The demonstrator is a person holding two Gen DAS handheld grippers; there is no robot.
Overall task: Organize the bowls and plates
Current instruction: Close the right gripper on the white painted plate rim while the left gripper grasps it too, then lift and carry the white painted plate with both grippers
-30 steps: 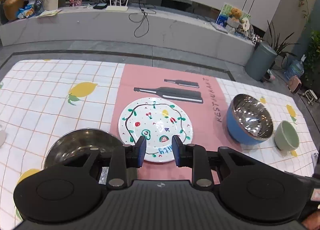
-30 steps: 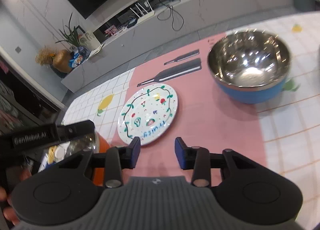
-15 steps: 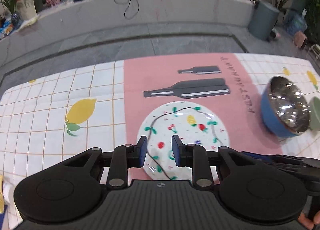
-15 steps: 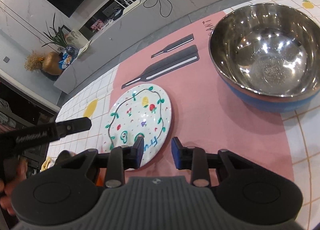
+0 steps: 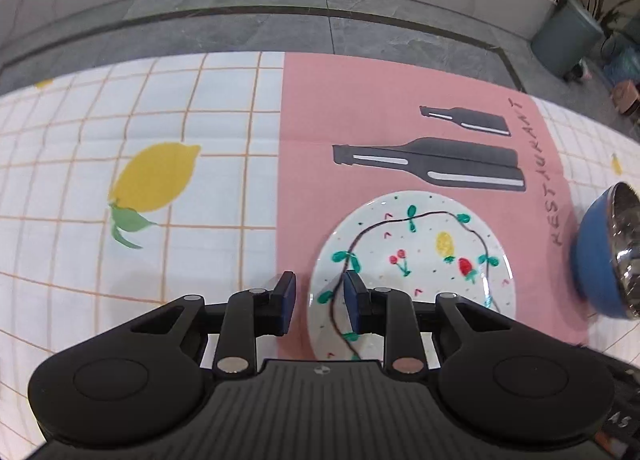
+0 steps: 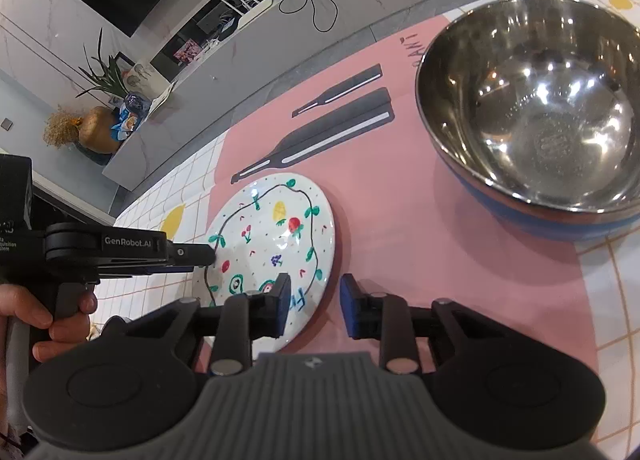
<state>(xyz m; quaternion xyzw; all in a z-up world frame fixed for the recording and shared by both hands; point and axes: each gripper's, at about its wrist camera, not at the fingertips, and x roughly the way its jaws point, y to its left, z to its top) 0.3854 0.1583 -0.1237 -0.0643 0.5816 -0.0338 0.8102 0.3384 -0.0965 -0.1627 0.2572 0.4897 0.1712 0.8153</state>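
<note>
I am bringing both grippers in on the painted plate (image 5: 412, 260), which is lying flat on the table (image 5: 200, 108). My left gripper (image 5: 319, 302) is narrow and empty, straddling the plate's left rim. My right gripper (image 6: 311, 306), jaws just closing, is straddling its right rim without pinching yet. Next I must clamp and lift. The steel bowl (image 6: 536, 108) is sitting well ahead on the right, leaving room.
</note>
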